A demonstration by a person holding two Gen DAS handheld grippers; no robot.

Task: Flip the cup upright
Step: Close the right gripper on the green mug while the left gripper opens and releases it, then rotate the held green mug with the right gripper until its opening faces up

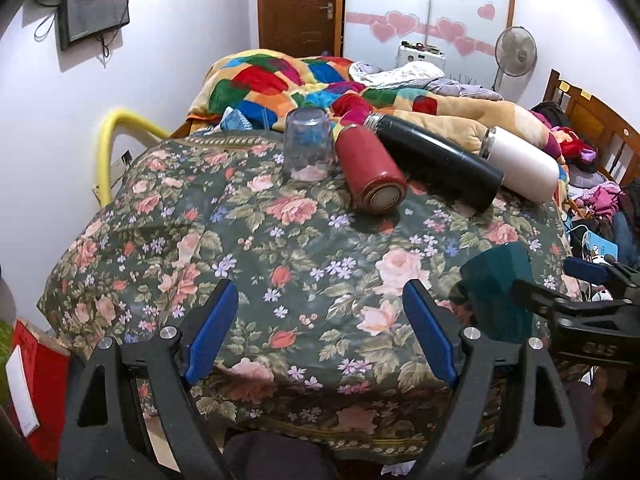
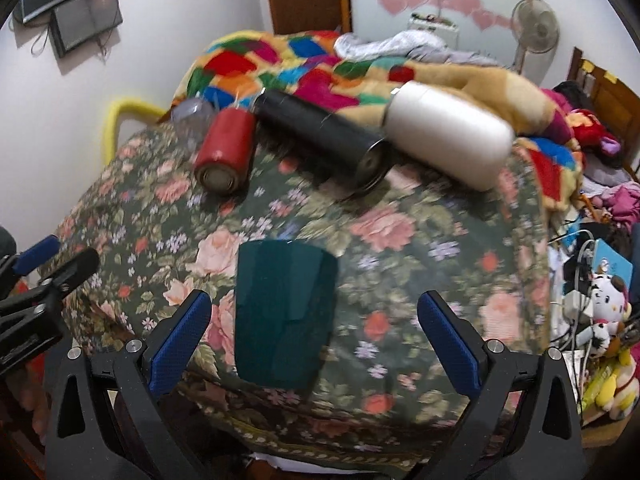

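A dark teal cup [image 2: 284, 314] stands upside down on the floral cloth [image 2: 420, 248], near its front edge. My right gripper [image 2: 314, 336] is open, its blue pads on either side of the cup, not touching it. In the left wrist view the cup [image 1: 498, 292] is at the right, with the right gripper [image 1: 576, 292] beside it. My left gripper [image 1: 320, 332] is open and empty over the cloth [image 1: 280, 240]. A clear glass cup [image 1: 308, 146] also stands upside down at the far side; it shows blurred in the right wrist view [image 2: 194, 120].
A red flask [image 1: 370, 170], a black flask [image 1: 436, 162] and a white flask [image 1: 520, 164] lie on their sides at the back. A colourful blanket [image 1: 280, 80] is heaped behind them. Clutter and toys [image 2: 604, 308] crowd the right side.
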